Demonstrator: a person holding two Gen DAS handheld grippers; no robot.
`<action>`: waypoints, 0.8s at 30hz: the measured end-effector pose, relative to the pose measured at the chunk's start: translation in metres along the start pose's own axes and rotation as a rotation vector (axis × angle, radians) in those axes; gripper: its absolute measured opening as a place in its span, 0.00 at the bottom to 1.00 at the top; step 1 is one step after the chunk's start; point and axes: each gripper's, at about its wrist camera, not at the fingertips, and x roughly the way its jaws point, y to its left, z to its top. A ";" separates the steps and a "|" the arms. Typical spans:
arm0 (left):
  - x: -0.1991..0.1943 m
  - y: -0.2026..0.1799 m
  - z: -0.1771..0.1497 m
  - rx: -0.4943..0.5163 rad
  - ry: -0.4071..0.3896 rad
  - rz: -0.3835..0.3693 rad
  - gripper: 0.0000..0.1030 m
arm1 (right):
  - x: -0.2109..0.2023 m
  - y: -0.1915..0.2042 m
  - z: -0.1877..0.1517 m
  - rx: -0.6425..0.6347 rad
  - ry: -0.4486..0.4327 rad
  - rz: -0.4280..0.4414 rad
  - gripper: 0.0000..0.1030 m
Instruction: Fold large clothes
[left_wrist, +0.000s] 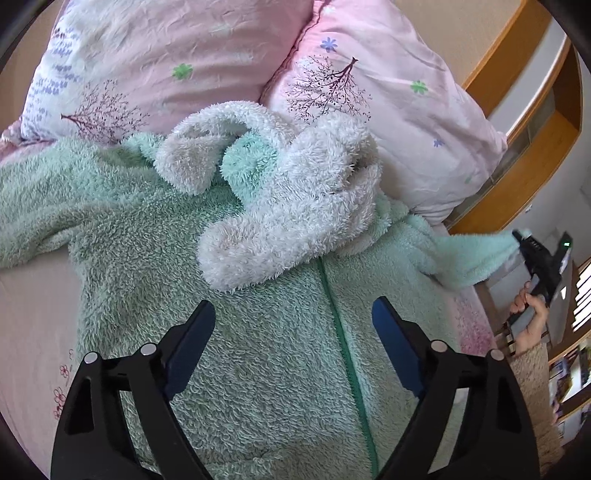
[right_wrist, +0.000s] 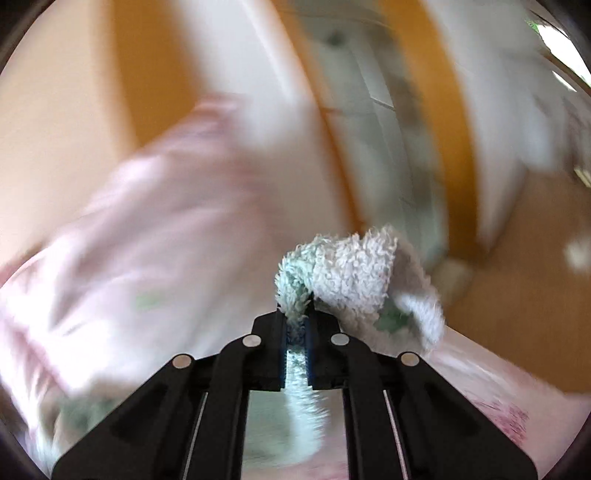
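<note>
two pillows (left_wrist: 177, 62) backed a bed (left_wrist: 33, 325) on which one large mint fleece robe (left_wrist: 258, 369) lay spread, zipper (left_wrist: 340, 332) up, its white hood (left_wrist: 288, 206) bunched just beyond the left jaws. the main risk looked to be drag: the right gripper (right_wrist: 297, 332) held only a thin pinch of the robe's sleeve end (right_wrist: 351, 273), and a hard pull could have slid the fleece out of the pads or hauled the whole body crooked across the bed, since nothing pinned it. the left gripper (left_wrist: 293, 347) hung over the robe's chest with its jaws wide apart and nothing between them, the zipper running just inside the right-hand jaw, the cloth below and not touched as far as could be told. the right jaws were clamped on mint pile, the white cuff flopping ahead of the tips to their right. in the left view that sleeve (left_wrist: 476, 258) stretched taut away to the far right.
</note>
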 end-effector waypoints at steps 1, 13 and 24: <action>-0.001 0.001 0.000 -0.008 0.000 -0.010 0.82 | -0.006 0.020 -0.003 -0.048 -0.001 0.053 0.08; 0.000 0.015 -0.004 -0.141 0.037 -0.116 0.79 | -0.030 0.215 -0.162 -0.543 0.424 0.452 0.08; 0.021 0.012 -0.011 -0.211 0.114 -0.197 0.79 | -0.067 0.219 -0.196 -0.594 0.570 0.645 0.74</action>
